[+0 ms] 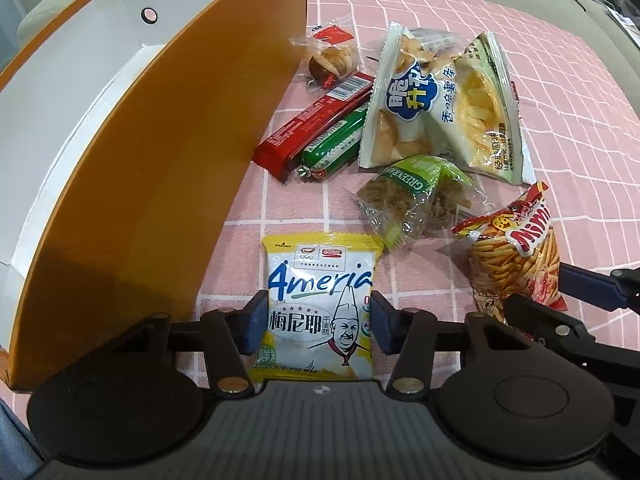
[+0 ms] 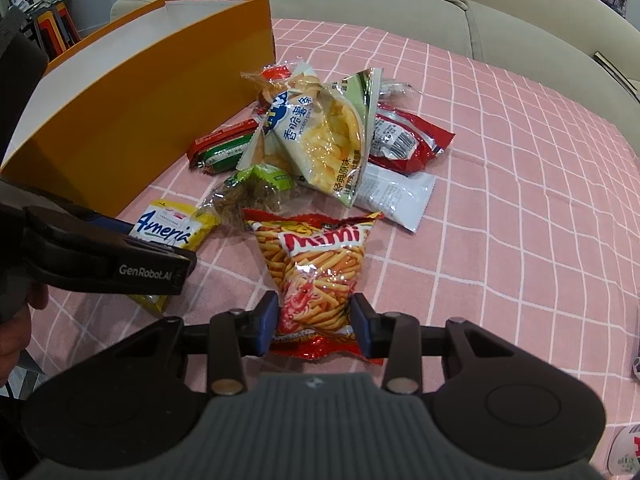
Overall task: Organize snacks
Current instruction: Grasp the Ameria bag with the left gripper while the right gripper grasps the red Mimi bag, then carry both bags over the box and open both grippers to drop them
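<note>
Lying loose: ten snack packets (image 2: 320,136), one orange box (image 2: 132,120).

Snack packets heaped on a pink checked cloth beside an orange box

The yellow-and-white Ameria packet (image 1: 320,304) lies flat nearest the orange box (image 1: 140,184); the red Mimi stick-snack bag (image 2: 320,280) lies flat to its right. Behind them sit a clear green-labelled packet (image 1: 412,200), a puffed potato-strip bag (image 2: 328,140) leaning on a blue-logo crisp bag (image 1: 400,108), a green sausage (image 1: 332,144) alongside a red bar (image 1: 316,120), and a small wrapped bun (image 1: 332,64).
</note>
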Tool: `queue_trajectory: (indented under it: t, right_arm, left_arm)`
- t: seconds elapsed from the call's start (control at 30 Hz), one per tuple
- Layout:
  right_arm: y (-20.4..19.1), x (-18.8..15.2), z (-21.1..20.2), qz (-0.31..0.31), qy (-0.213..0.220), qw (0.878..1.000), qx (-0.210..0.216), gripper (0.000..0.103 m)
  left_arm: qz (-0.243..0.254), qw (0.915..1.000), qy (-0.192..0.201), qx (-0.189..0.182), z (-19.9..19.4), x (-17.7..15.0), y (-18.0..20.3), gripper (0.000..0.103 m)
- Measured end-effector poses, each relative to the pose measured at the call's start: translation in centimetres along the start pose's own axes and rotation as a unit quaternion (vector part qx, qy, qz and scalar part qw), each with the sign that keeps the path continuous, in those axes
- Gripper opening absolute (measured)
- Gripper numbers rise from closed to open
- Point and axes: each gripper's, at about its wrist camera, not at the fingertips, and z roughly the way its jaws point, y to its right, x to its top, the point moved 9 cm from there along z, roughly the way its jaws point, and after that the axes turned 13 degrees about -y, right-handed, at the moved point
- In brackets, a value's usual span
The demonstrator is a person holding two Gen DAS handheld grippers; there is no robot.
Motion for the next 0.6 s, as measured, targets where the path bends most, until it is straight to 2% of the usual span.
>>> queue_trajectory:
  t: [0.3, 0.6]
  right_arm:
    - [-0.3, -0.2, -0.5, 0.007, -0.008, 1.000, -0.001, 0.026]
    - [-1.8, -0.8, -3.3, 0.004, 0.005, 1.000, 0.009, 0.024]
  left_arm:
    - [0.020, 0.9997, 0.002, -0.013, -2.1, -0.6, 0.8, 0.059]
    - [0.051, 0.9982, 0.028, -0.013, -6.2, -1.4, 1.0, 0.059]
